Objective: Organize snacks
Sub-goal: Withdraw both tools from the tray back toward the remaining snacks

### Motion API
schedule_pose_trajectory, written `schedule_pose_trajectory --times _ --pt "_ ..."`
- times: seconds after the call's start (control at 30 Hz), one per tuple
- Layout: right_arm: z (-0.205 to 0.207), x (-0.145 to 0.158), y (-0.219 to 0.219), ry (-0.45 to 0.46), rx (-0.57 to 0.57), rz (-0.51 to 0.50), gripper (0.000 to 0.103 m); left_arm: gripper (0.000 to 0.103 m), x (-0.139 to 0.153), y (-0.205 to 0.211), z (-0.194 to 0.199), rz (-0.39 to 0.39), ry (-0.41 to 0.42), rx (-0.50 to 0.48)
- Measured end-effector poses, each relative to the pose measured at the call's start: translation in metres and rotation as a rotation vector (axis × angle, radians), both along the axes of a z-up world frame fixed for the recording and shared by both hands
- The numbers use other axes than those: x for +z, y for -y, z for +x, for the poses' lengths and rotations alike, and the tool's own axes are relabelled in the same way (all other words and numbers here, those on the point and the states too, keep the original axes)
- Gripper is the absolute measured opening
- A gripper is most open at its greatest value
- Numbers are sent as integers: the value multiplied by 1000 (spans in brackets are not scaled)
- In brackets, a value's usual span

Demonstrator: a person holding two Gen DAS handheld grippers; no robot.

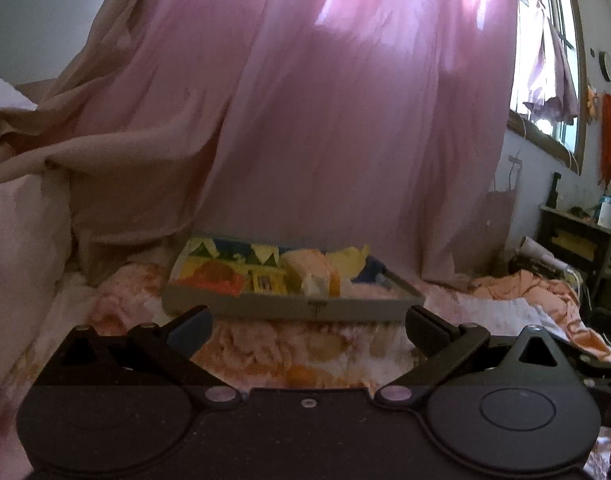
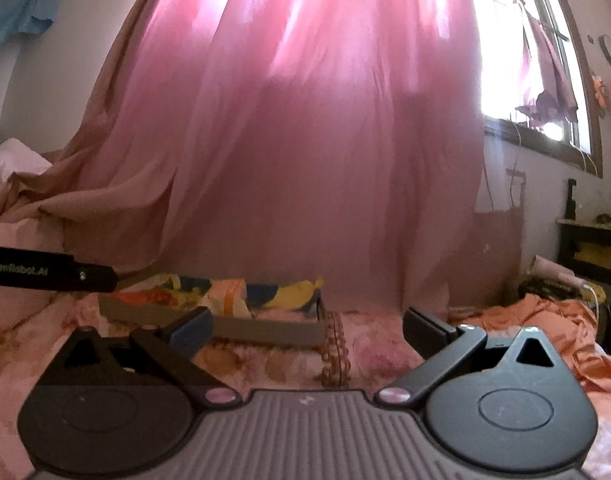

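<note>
Two black two-finger claws, the left claw [image 1: 305, 322] and right claw [image 2: 305, 326], gape wide and empty over a floral bedspread [image 1: 273, 352]. Beyond sits a shallow grey tray [image 1: 289, 306] of crinkly, light snack packets [image 1: 221, 278]; pinch one by its sealed edge.

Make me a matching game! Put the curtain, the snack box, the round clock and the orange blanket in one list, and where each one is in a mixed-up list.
Things:
1. pink curtain
2. grey snack box
3. round clock
4. orange blanket

Places:
A. high on the wall right of the window
B. crumpled on the bed's right side
C. hanging behind the box
D. on the bed, ahead of the open left gripper

Pairs: 1-C, 2-D, 3-A, 4-B
</note>
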State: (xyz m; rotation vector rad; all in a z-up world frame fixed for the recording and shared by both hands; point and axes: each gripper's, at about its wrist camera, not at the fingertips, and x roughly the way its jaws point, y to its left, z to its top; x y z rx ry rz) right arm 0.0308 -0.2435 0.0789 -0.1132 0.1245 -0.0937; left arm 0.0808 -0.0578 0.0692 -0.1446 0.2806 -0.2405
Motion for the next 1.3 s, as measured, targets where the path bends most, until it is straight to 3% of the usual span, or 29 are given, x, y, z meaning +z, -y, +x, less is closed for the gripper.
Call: schedule_pose_trajectory --times 0.37,0.8,1.3 --pt "-28 -17 0 -129 -1 64 103 102 -26 -8 -26 32 -89 -12" --pt "-14 -55 -2 -386 -8 96 103 102 -64 -7 -20 127 -258 -27" --pt "3 -80 0 -514 -16 121 103 102 -87 -8 -4 156 -359 -36"
